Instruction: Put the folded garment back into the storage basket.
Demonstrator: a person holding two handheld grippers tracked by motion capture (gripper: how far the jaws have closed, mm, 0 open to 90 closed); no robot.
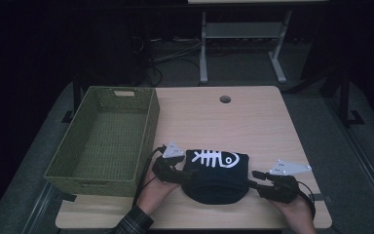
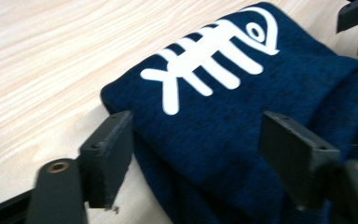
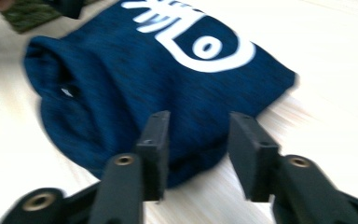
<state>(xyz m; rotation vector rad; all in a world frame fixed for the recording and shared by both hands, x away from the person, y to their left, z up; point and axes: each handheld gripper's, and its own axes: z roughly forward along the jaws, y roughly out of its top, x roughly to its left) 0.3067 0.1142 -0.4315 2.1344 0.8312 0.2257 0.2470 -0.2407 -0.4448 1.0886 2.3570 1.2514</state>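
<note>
Left hand-held gripper [image 2: 196, 158] gapes astride folded garment's [image 2: 242, 107] edge.

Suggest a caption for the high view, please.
Two hand-held grippers, left and right, flank a folded navy fish-skeleton garment beside a green basket.

The table's [image 1: 253, 117] far half and right edge are left open for passage; its left edge is blocked by the green basket [image 1: 104, 141], its near middle by the folded garment [image 1: 216, 175].

Folded navy fish-skeleton garment [image 1: 216, 175], flat on table [image 1: 253, 122]
</note>
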